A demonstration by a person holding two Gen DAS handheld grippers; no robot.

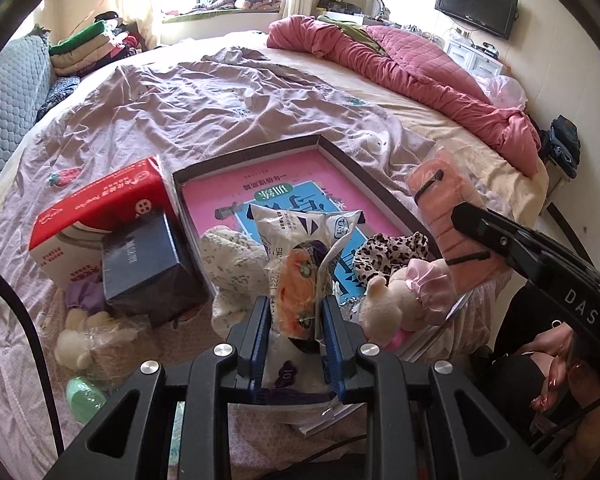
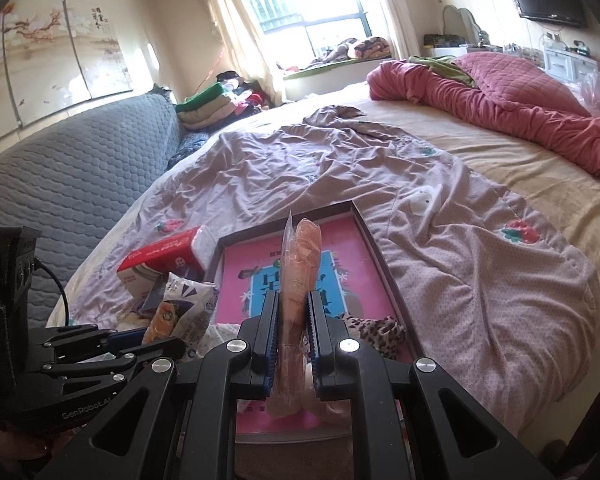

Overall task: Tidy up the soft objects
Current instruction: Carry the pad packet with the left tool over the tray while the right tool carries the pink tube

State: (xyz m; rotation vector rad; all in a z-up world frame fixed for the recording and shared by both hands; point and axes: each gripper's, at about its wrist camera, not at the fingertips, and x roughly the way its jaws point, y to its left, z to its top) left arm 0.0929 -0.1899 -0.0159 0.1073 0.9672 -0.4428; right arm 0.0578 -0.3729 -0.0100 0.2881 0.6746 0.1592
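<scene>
Far half of the shallow dark-rimmed pink tray [image 1: 342, 160] lies open; its near end is crowded by a leopard-print cloth [image 1: 388, 250] and beige plush toys [image 1: 396, 300], red tissue box [image 1: 100, 208] flanking left.

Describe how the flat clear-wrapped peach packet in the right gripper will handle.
The flat clear-wrapped peach packet probably flexes: it stands thin and tall above the right gripper. Its glossy film may slip. It looks light, held upright by its lower part alone.

Left wrist view: sits on the left tool [image 1: 294, 320], angled steeply down, close over the tray [image 1: 328, 148] at the bed's near edge. Right wrist view: on the right tool [image 2: 294, 320], angled shallower. Both share tray, bed [image 2: 520, 168], far window [image 2: 300, 4].
</scene>
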